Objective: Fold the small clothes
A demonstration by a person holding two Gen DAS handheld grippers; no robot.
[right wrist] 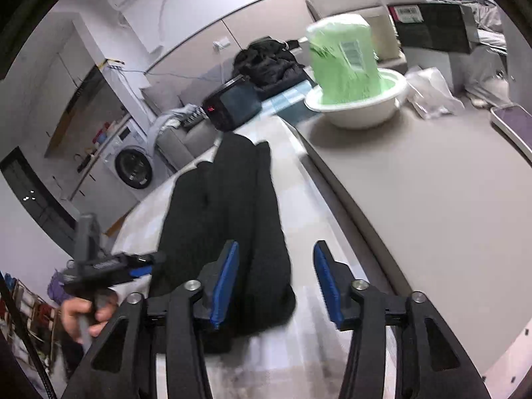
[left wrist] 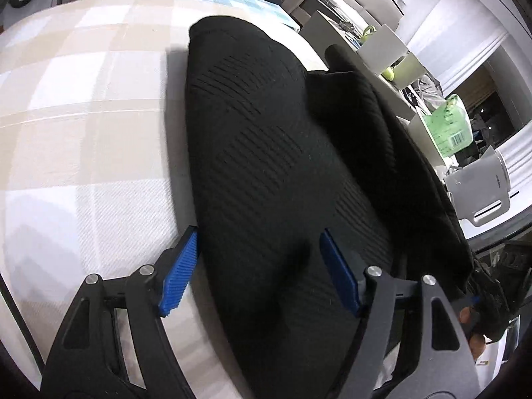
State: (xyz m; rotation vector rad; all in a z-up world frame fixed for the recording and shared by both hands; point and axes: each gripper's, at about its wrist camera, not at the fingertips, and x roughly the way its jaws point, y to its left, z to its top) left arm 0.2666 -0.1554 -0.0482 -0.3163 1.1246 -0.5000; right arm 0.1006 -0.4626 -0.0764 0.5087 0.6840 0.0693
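A black ribbed garment [left wrist: 266, 166] lies lengthwise on the beige-and-white plaid cloth [left wrist: 83, 116], with one part folded over along its right side. My left gripper [left wrist: 259, 269] hovers open over its near end: the left pad sits at the garment's left edge and the right pad is above the fabric. In the right wrist view the same garment [right wrist: 226, 206] stretches away from me. My right gripper [right wrist: 276, 286] stands open at its near end, the fabric lying under the left finger and the right finger over bare cloth. The left gripper [right wrist: 146, 266] shows at the left, held by a hand [right wrist: 79, 312].
A grey counter [right wrist: 432, 199] borders the cloth on the right, bearing a white bowl [right wrist: 355, 113] with a green package [right wrist: 345, 63] in it. A black device with a red display [right wrist: 232, 103] sits beyond the garment. A white kettle [left wrist: 478, 189] stands by the table's right edge.
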